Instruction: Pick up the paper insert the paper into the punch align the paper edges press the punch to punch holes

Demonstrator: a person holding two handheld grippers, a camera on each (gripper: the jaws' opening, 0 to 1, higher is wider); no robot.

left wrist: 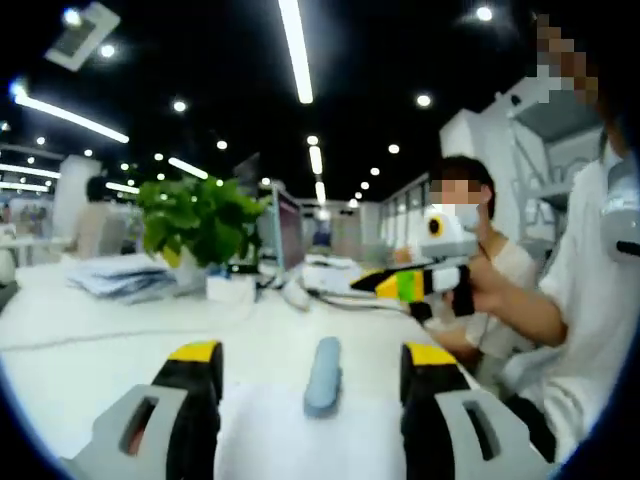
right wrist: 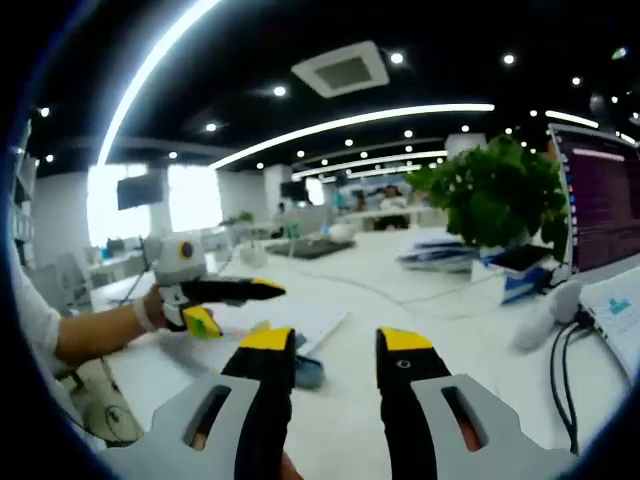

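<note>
Left gripper (left wrist: 312, 372) with fingers spread, held low over the white bench (left wrist: 120, 330); the grey-blue punch (left wrist: 323, 375) lies between its fingers, probably so the tool can be steadied or pressed. Paper (left wrist: 300, 430) lies flat beneath, near the fingertips, likely ready for insertion. Right gripper (right wrist: 335, 355), fingers likewise spread and holding nothing, hovers above the bench facing the other gripper (right wrist: 232, 291); the punch (right wrist: 305, 372) lies beside a paper sheet (right wrist: 300, 322). A plant (left wrist: 200, 220) stands well behind.
</note>
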